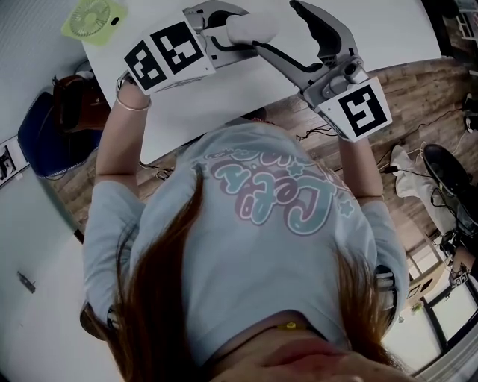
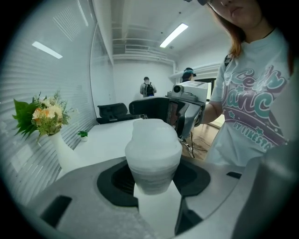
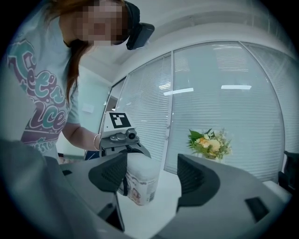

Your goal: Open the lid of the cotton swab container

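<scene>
The cotton swab container (image 2: 153, 154) is a white, cloudy plastic tub with a domed lid on top. My left gripper (image 2: 153, 173) is shut on its body, black pads against both sides. In the head view the container (image 1: 250, 28) is held off the white table (image 1: 224, 97) in my left gripper (image 1: 235, 30). My right gripper (image 1: 287, 30) faces it from the right with its jaws spread. In the right gripper view the container (image 3: 140, 184), with its printed label, lies beyond the open right gripper (image 3: 152, 175) and is not touched by either pad.
A vase of flowers (image 2: 42, 116) stands on the table by the blinds, a tiny potted plant (image 2: 83, 135) behind it. A green round item (image 1: 91, 19) lies at the table's far left. Black chairs (image 2: 112, 111) and a standing person (image 2: 148, 87) are at the back.
</scene>
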